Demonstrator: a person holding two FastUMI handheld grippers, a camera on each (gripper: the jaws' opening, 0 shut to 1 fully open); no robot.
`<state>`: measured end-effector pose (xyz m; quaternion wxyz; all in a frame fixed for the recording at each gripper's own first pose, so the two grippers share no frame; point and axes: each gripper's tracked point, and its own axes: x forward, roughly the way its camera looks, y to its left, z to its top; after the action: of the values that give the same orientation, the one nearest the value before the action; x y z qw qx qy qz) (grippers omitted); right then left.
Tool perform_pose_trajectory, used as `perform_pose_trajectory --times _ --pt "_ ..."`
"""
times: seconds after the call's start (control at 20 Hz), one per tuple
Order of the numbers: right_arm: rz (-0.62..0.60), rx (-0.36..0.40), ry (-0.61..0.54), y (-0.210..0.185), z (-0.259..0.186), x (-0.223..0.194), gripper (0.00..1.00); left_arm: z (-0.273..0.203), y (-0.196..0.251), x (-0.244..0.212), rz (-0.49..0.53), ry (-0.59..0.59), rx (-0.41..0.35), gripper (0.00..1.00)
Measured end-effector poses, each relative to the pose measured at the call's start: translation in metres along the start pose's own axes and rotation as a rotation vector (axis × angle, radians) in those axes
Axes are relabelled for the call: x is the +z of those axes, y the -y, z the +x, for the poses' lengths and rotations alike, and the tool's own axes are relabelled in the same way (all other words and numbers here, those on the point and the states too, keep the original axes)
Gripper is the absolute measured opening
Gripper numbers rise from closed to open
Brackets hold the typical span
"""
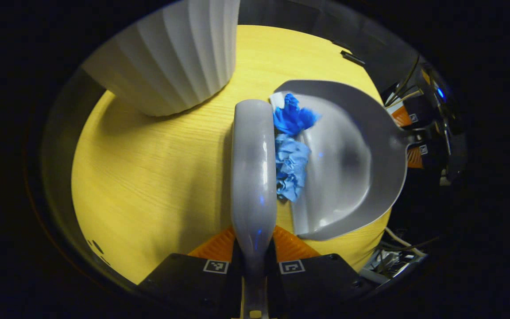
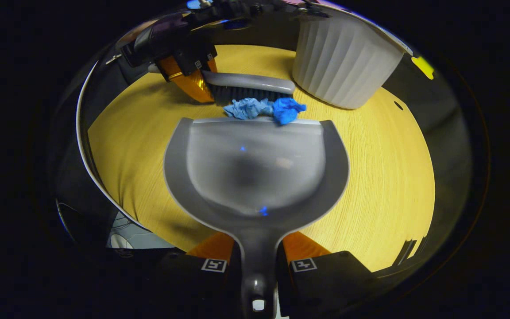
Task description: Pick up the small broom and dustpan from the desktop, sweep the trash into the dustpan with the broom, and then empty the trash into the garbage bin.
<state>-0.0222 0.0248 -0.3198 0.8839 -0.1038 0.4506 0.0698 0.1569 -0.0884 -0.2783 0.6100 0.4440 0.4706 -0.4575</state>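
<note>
Wooden desktop [image 2: 379,177]: broom [image 1: 253,173] is pushing blue trash [image 2: 264,109] onto dustpan [image 2: 255,168] lip.
Left gripper [image 1: 253,254] is clamping the broom, right gripper [image 2: 258,259] the dustpan handle; next, sweeping deeper.

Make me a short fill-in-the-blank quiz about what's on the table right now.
1. The left gripper is shut on the ____.
2. The right gripper is shut on the handle of the ____.
3. The two crumpled paper scraps are coloured ____.
4. The ribbed garbage bin is coloured ____.

Missing words: broom; dustpan; blue; white
</note>
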Motion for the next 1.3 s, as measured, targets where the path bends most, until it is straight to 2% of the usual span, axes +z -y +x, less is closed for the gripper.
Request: perform_pose_trajectory --times 0.05,0.25,0.4,0.5,0.55,0.8,1.0,1.3 --pt "-0.005 0.004 0.001 0.001 0.001 0.000 0.38 -0.002 0.005 0.000 -0.017 0.001 -0.022 0.27" --pt "-0.003 -0.004 0.005 0.001 -0.001 0.001 0.38 -0.008 0.037 -0.003 -0.123 0.035 -0.107 0.27" --pt "0.013 0.002 0.016 -0.001 -0.002 0.004 0.38 -0.025 0.032 -0.015 -0.203 0.082 -0.046 0.30" --pt "0.022 0.013 0.017 0.000 -0.004 0.003 0.38 -0.038 0.029 -0.026 -0.272 0.118 -0.002 0.24" --pt "0.010 0.013 0.018 0.003 -0.007 0.003 0.38 -0.047 0.028 -0.033 -0.312 0.142 0.016 0.30" --pt "-0.074 0.033 0.031 0.020 -0.044 0.005 0.38 -0.060 0.017 -0.070 -0.487 0.293 0.090 0.27" --pt "-0.093 0.074 0.004 0.037 -0.093 0.009 0.38 -0.036 0.009 -0.121 -0.601 0.346 0.121 0.27" --pt "-0.097 0.064 0.046 0.067 -0.175 0.061 0.38 0.054 0.001 -0.207 -0.727 0.344 0.118 0.27"
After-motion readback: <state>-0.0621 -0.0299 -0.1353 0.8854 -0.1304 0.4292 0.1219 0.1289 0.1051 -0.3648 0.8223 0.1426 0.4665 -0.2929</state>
